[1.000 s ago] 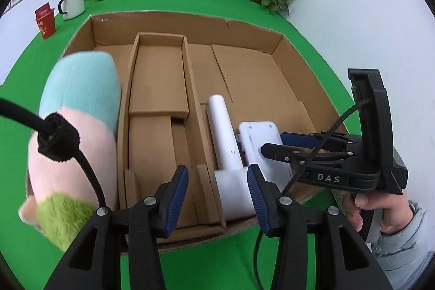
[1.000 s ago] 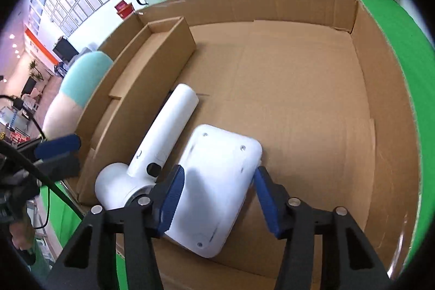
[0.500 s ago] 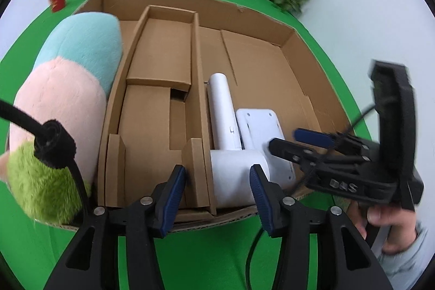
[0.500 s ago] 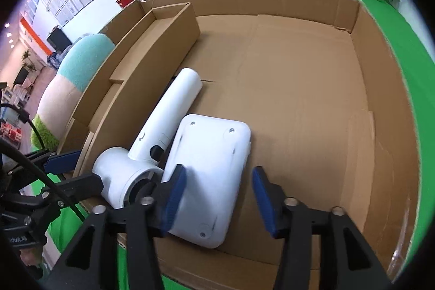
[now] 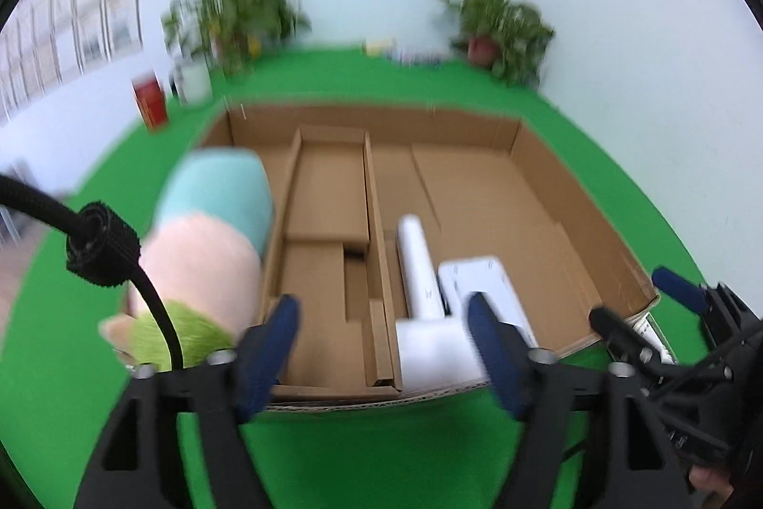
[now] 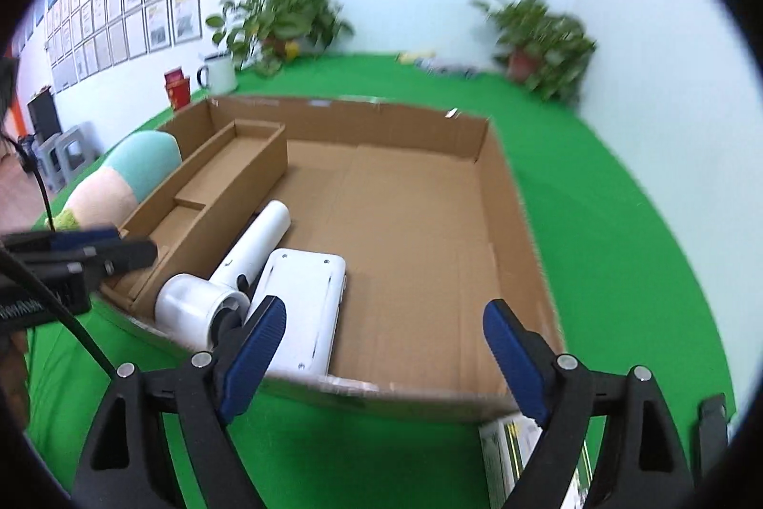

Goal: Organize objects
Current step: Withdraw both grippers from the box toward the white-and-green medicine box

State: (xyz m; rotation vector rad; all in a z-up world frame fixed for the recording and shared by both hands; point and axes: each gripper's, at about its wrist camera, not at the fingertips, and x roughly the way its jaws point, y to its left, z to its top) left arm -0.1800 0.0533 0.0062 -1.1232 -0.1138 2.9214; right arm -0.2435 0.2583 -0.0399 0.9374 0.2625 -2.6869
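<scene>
Both grippers, left gripper [image 5: 381,347] and right gripper [image 6: 381,347], have just been opening their jaws, spread and empty, near the cardboard box [image 6: 515,194] holding a white hair dryer [image 6: 238,270].

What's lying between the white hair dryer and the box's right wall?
A flat white device, right beside the dryer; then bare cardboard up to the wall, clearest in the right wrist view.

Count from my 2 wrist views

I count 1 cardboard box [image 6: 505,194] with 1 cardboard insert [image 6: 224,184] inside, 1 white hair dryer [image 6: 238,265], 1 flat white device [image 6: 305,299], 1 plush toy [image 5: 210,232], 2 potted plants [image 6: 281,22] [image 6: 543,36], 1 white mug [image 6: 219,72], 1 red container [image 6: 177,88], 1 printed booklet [image 6: 510,447], and 2 grippers, left gripper [image 5: 381,347] and right gripper [image 6: 386,356].
</scene>
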